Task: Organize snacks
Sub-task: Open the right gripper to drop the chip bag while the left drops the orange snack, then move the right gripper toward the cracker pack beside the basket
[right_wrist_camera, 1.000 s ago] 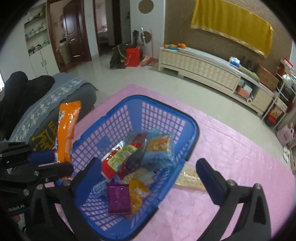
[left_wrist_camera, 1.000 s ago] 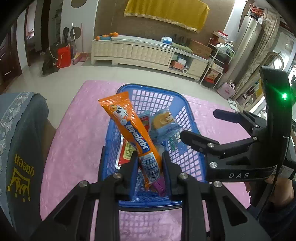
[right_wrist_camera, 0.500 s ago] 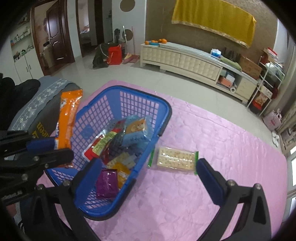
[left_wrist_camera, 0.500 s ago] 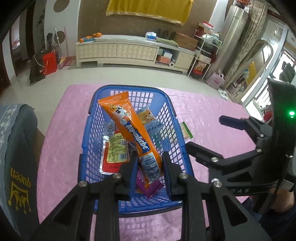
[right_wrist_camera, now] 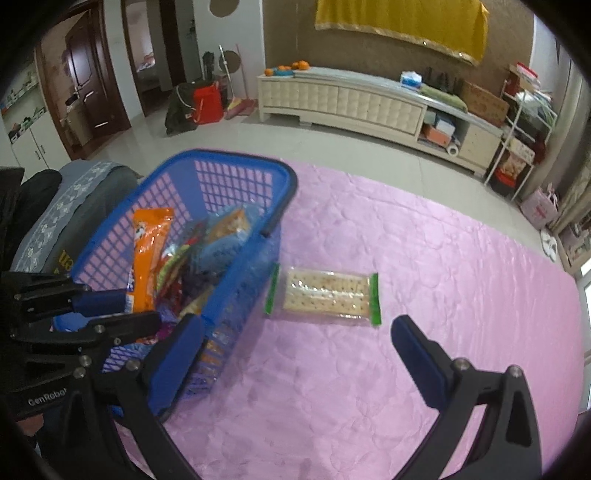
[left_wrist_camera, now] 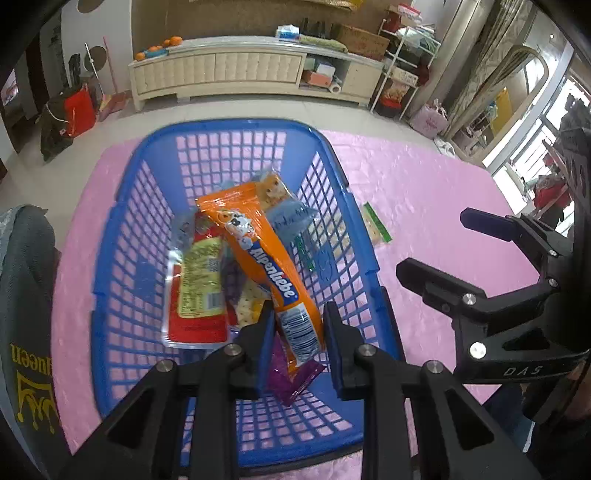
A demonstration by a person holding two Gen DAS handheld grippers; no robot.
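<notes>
L gripper (left_wrist_camera: 297, 332) pinches the lower end of an orange Alpenliebe candy pack (left_wrist_camera: 258, 254), its pads pressed onto the wrapper, the pack tilting up over the inside of a blue plastic basket (left_wrist_camera: 110, 236). Under it lie other snacks: a purple sachet (left_wrist_camera: 295, 376) at the basket's near end, a red-and-yellow packet (left_wrist_camera: 199, 288) flat on the basket floor w/ its label up, and a light-blue biscuit pack (left_wrist_camera: 284, 206) toward the far wall. R gripper (right_wrist_camera: 295, 354) hangs spread wide w/ nothing between its blue-padded fingers (right_wrist_camera: 177, 362), above the pink quilted cover (right_wrist_camera: 424, 258) just right of the basket. Just ahead of it a clear cracker pack w/ green ends (right_wrist_camera: 325, 293) lies flat on the cover, beside the basket's right wall but not touching it. The basket sits near the cover's left edge; a grey cushion w/ yellow "queen" lettering (left_wrist_camera: 22, 302) shows past that edge. Beyond the cover's far edge, pale floor tiles (right_wrist_camera: 229, 133) run to a cream low cabinet (right_wrist_camera: 343, 99) along a brown wall, oranges (right_wrist_camera: 291, 67) on its left end, a yellow cloth (right_wrist_camera: 399, 18) hung above. A red bag (right_wrist_camera: 207, 103) stands left of it near a dark wood door (right_wrist_camera: 83, 77); white wire shelving (right_wrist_camera: 524, 122) fills the room's far right corner.
</notes>
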